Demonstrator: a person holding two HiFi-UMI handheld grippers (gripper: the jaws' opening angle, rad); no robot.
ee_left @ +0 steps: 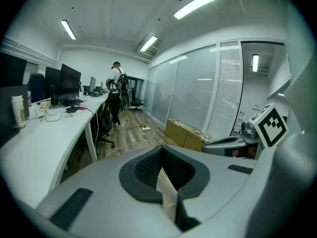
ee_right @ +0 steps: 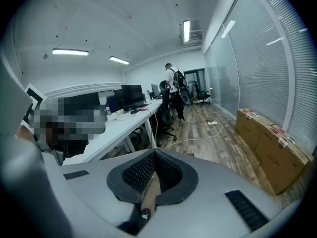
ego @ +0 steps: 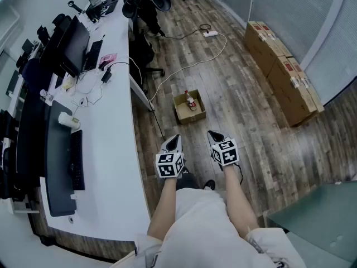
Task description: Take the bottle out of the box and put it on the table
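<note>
On the dark wood-plank floor [ego: 234, 94]: small open cardboard box [ego: 187, 116] at centre, white cable with power strip [ego: 211, 33] at twelve o'clock, stacked brown cartons [ego: 281, 71] at two, long white table [ego: 120, 166] at nine.

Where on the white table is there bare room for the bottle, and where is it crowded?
Bare: the near stretch of the table, between the keyboard and its floor-side edge. Crowded: farther along, around the monitor and cables.

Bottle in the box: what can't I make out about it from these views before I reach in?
- Head view: the bottle in the box is too small; label, cap and tilt unclear.
- Left gripper view: box and bottle are hidden behind the left claw itself.
- Right gripper view: the right claw covers nearly all of the box.
</note>
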